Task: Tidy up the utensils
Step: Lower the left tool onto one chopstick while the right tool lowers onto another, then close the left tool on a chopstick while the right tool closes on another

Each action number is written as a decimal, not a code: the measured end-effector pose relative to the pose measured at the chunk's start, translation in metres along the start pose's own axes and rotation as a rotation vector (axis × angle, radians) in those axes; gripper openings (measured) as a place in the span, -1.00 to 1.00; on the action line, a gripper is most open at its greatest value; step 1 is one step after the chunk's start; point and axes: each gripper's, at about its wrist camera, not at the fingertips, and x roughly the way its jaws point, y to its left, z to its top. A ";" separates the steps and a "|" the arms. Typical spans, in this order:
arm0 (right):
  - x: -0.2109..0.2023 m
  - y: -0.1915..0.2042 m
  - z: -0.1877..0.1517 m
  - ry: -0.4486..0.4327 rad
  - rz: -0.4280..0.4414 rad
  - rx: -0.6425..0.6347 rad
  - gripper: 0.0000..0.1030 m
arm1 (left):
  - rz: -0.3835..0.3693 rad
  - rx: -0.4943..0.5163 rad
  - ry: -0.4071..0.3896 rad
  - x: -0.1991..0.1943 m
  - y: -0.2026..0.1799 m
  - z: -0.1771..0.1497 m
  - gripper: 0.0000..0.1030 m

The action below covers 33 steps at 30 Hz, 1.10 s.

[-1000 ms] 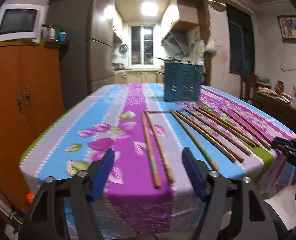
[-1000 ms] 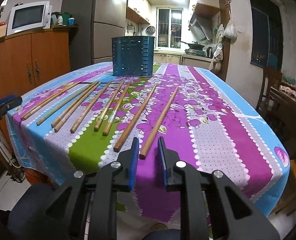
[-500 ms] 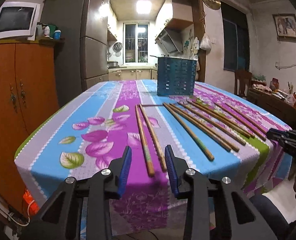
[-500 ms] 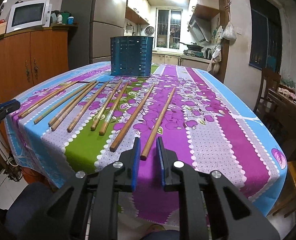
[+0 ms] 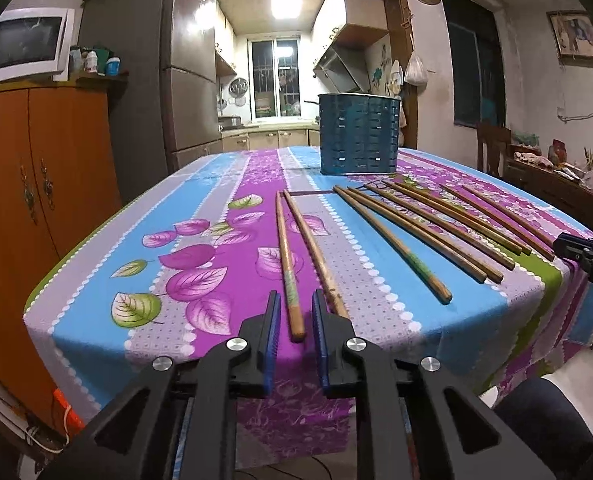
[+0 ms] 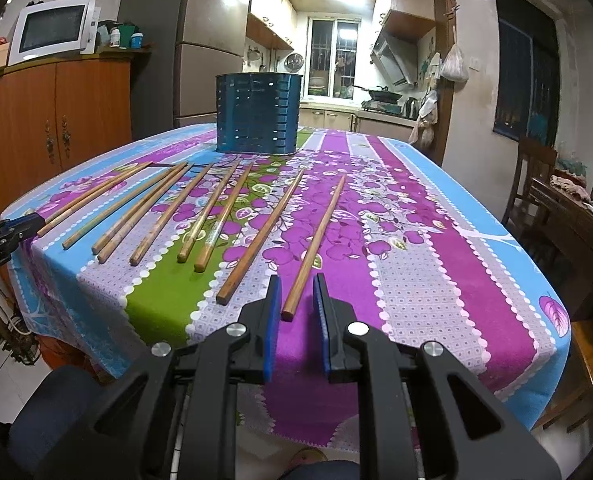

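Note:
Several wooden chopsticks lie fanned out on the floral tablecloth [image 5: 200, 248], tips toward a blue slotted utensil holder [image 5: 359, 134] at the table's far end; the holder also shows in the right wrist view [image 6: 258, 119]. My left gripper [image 5: 295, 312] is narrowly open, its blue pads either side of the near end of the leftmost chopstick [image 5: 286, 256], with a second chopstick [image 5: 314, 248] beside it. My right gripper [image 6: 296, 296] is narrowly open around the near end of the rightmost chopstick [image 6: 316, 240], not touching it.
An orange wooden cabinet [image 5: 36, 184] with a microwave [image 5: 24, 46] stands left of the table. A wooden chair [image 6: 536, 184] and a cluttered sideboard [image 5: 556, 176] stand to the right. The table's near edge [image 6: 336, 400] drops off right under both grippers.
My left gripper has narrowed from wide open and moved in so its pads flank the leftmost chopstick's end. My right gripper has kept its narrow gap and edged forward around the rightmost chopstick's end.

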 end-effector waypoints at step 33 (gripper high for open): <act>-0.069 -0.021 0.109 -0.306 -0.019 -0.042 -0.90 | -0.026 0.070 -0.351 -0.062 -0.004 0.132 -0.85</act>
